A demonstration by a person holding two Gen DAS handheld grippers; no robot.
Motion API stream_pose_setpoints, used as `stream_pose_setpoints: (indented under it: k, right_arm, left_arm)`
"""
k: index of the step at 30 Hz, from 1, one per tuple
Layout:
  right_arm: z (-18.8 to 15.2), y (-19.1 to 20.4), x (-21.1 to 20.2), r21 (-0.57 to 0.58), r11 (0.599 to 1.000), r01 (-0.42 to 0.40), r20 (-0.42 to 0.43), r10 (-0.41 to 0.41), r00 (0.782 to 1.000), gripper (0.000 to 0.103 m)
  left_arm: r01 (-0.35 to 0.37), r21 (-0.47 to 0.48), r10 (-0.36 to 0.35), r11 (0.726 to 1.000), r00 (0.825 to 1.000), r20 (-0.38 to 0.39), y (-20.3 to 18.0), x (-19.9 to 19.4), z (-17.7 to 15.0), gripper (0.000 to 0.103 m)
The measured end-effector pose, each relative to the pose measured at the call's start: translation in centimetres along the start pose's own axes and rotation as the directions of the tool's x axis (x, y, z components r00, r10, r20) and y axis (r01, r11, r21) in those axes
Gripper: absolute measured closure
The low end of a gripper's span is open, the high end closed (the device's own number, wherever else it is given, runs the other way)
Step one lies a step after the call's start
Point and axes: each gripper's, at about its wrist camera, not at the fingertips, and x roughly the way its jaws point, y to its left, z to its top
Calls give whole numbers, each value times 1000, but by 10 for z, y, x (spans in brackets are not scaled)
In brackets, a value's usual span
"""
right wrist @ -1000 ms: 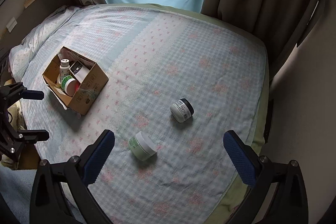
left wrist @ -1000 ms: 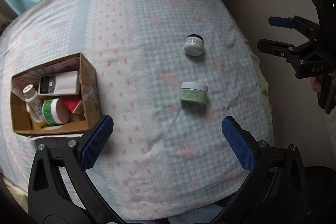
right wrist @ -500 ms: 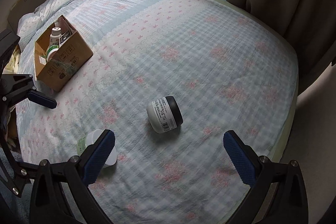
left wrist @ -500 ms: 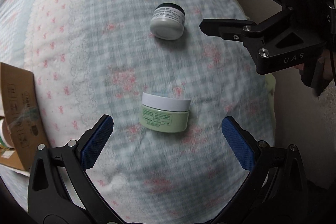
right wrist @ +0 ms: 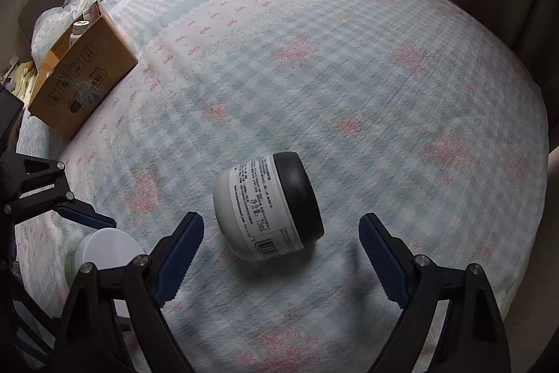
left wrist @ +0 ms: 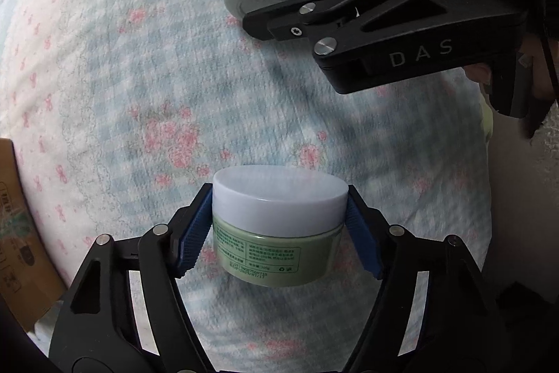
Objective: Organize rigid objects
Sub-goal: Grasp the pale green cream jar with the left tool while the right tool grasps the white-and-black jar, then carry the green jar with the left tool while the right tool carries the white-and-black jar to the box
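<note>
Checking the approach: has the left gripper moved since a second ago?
Yes. The left gripper came down toward the bedspread, away from the cardboard box, jaws closing around the green jar.

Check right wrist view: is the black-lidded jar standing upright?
No. The black-lidded jar lies on its side on the bedspread, its black lid facing sideways, between the open jaws of the right gripper.

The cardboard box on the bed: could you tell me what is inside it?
Only a white bottle top shows above the cardboard box rim in the right wrist view; its walls hide anything else inside.
</note>
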Motion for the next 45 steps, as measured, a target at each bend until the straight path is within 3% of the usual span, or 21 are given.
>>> stream_pose_setpoints:
  k: [7, 16, 25, 32, 39, 45]
  right_arm:
    - [10, 3, 9, -48, 998, -35, -15, 34, 999, 53]
    - [9, 8, 4, -31, 999, -38, -34, 37, 999, 54]
    - [5, 19, -43, 70, 998, -7, 6, 6, 1000, 54]
    - [21, 47, -106, 209, 978, 16, 27, -22, 999, 54]
    - [59, 110, -168, 280, 960, 25, 75, -48, 996, 54]
    - [94, 177, -198, 301, 953, 42, 99, -75, 992, 54]
  left_arm:
    - [7, 24, -7, 1000, 1000, 16, -3, 2, -5, 35]
    - [57, -27, -57, 998, 998, 19, 3, -3, -15, 35]
    - [102, -71, -96, 992, 992, 83, 8, -40, -34, 35]
    - [107, -138, -80, 985, 979, 188, 37, -118, -46, 35]
    - [179, -280, -83, 943, 943, 323, 97, -210, -76, 35]
    - [168, -322, -29, 932, 918, 395, 158, -274, -112, 35]
